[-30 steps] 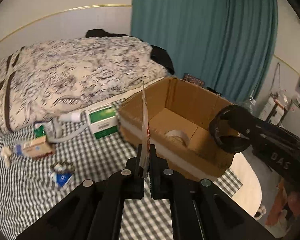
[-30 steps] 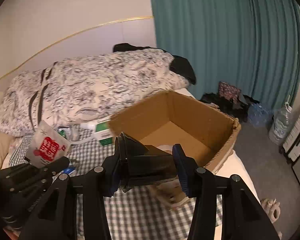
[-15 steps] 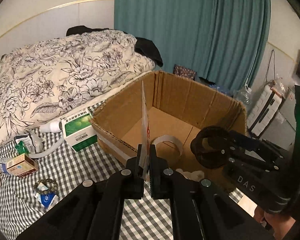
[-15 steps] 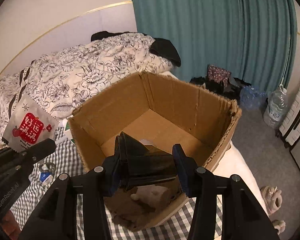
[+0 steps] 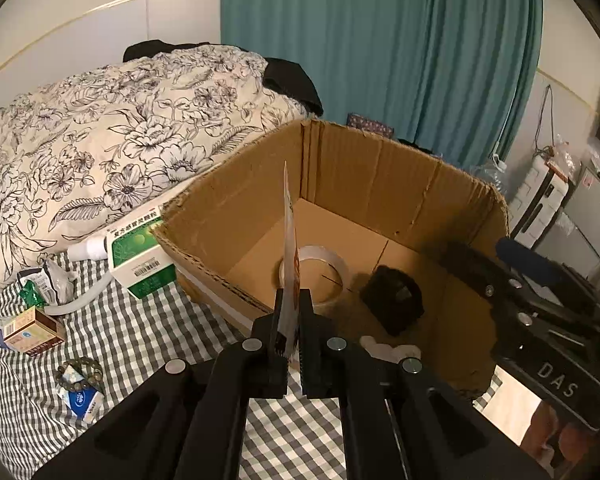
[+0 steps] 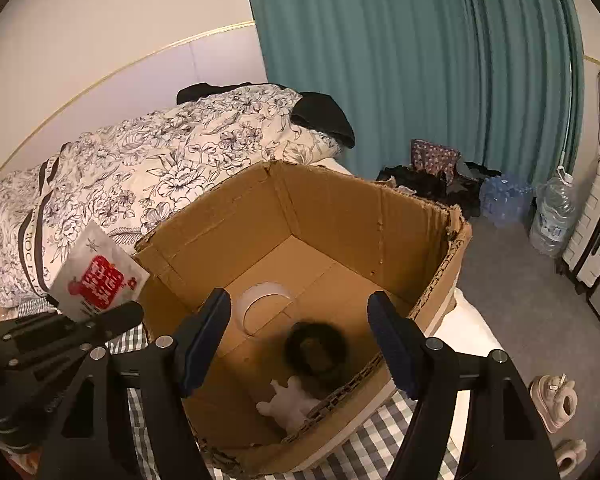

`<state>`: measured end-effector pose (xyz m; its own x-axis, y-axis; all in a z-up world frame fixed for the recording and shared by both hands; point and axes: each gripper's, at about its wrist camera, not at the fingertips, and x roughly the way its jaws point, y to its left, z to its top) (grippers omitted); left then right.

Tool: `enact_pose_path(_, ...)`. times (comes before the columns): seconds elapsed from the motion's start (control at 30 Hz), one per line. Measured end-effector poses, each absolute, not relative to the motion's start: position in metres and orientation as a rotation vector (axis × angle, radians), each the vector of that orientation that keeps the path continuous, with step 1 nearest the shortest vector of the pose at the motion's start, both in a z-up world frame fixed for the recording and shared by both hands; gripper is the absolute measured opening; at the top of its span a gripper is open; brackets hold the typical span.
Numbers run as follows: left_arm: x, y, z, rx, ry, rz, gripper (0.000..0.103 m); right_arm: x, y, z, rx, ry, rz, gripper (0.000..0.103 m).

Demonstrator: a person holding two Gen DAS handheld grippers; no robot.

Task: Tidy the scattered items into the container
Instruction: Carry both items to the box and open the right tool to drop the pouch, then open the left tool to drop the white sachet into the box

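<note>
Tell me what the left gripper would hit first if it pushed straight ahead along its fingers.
Probably the near wall of the cardboard box, just beyond the left gripper and its sachet; depth is unclear, so it might clear the rim.

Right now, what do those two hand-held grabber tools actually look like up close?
Both are matte black plastic with angular, wedge-shaped arms and round silver bolt heads. The right gripper has blue pads lining its fingers, and white letters "DAS" show on its side in the left view. The left gripper has plain black fingers. No cables show.
</note>
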<state>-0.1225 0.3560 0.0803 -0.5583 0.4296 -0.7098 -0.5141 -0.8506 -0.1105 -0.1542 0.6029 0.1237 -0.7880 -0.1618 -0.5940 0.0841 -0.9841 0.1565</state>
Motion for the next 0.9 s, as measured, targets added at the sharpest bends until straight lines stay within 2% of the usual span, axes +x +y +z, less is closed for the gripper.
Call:
enact_pose_path(0.47,-0.131,0.408,0.072,-1.043,0.205,2.29,0.003,-0.136,0.635,0.14,0.949,-0.211,-2.931,0.073)
enact_pose_path(0.53,-0.133,0.412,0.069,-1.062,0.208,2.278,0.007,-0.132,0.638,0.143,0.923,-0.208,-2.958,0.073)
enact_pose_path(0.57,-0.133,0.413,0.068,-1.067,0.208,2.267,0.019,-0.13,0.639,0.144,0.914,-0.211,-2.968,0.073)
enact_pose_path(0.6,-0.132,0.414,0.068,-1.07,0.213,2.264,0.051,-0.13,0.641,0.145,0.913,-0.217,-2.967,0.073)
enact_pose_path(0.63,-0.131,0.415,0.069,-1.07,0.241,2.29,0.074,-0.128,0.642,0.146,0.905,-0.229,-2.969,0.073)
enact_pose_path(0.67,-0.129,0.415,0.07,-1.059,0.27,2.335,0.103,-0.129,0.643,0.147,0.899,-0.234,-2.97,0.073)
enact_pose_path(0.9,-0.123,0.397,0.085,-1.004,0.229,2.383,0.103,-0.125,0.643,0.149,0.885,-0.26,-2.972,0.078)
